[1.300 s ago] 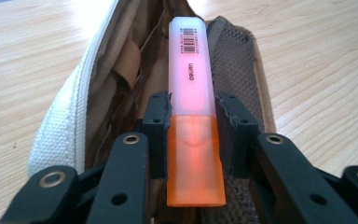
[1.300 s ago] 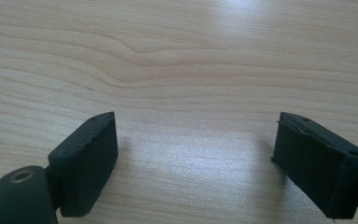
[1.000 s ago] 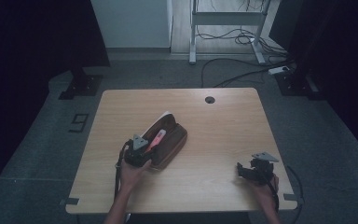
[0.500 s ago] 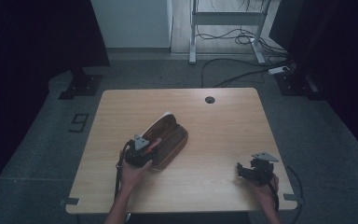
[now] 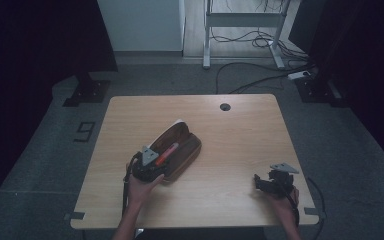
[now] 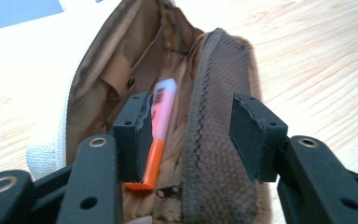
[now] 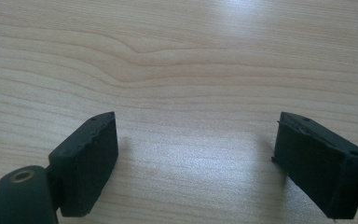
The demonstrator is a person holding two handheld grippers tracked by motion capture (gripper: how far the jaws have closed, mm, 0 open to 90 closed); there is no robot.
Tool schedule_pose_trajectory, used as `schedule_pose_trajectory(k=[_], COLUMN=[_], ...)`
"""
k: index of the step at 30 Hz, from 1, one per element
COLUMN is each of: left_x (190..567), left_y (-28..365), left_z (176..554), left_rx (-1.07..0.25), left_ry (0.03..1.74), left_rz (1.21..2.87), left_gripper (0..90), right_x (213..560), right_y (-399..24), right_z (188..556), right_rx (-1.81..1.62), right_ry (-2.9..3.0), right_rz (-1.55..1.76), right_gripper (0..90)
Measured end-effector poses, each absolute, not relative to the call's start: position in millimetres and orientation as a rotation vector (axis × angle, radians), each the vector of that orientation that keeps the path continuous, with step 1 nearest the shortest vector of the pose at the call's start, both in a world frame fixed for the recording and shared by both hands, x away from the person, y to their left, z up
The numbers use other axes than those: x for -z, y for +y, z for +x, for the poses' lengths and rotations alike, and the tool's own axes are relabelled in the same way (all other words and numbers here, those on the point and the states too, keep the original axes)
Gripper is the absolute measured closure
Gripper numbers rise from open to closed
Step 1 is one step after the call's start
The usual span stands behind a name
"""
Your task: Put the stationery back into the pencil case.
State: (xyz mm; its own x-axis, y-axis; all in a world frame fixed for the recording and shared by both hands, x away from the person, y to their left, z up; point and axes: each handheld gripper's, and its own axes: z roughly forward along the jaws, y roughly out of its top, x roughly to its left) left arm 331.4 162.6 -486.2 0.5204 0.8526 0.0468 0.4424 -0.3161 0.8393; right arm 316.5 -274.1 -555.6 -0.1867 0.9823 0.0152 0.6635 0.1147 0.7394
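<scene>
Dark grey floor surrounds a light wooden table seen from above, with cables and a metal stand on the floor beyond its far edge. On the table's left half lies a brown fabric pouch, unzipped and lying diagonally, its open mouth facing up. Inside it rests a pen-like item with an orange end and a pale pink translucent end.

At the pouch's near end the person's left hand holds the left gripper. From the left gripper view, its 2 black jaws have just been opening and now stand apart, pressing on nothing. Between them rises the mesh-lined wall of the pouch, and the orange and pink item lies just beside the inner face of the jaw at the picture's left (whether it touches that pad is hard to tell).

Well apart from the pouch, near the table's right front corner, the right hand holds the right gripper. Its own view shows both jaws spread wide over bare wood grain, with nothing between them.
</scene>
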Motion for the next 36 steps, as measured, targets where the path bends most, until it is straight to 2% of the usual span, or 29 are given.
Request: schedule_pose_trajectory(k=[18,36], left_x=[489.1,522.5], left_y=[172.2,213.6], left_z=[298.7,273.1], left_rx=[-0.501,-0.48], left_ry=[1.033,1.135], left_rz=[1.895,1.927], left_gripper=[42.9,39.2], right_x=[555.6,555.6], right_y=[-273.6,-273.1], right_z=[317.9,319.1], right_rx=[-0.855,-0.856], right_ry=[1.91,1.908], right_rz=[1.591,1.592], right_gripper=[13.1,13.2])
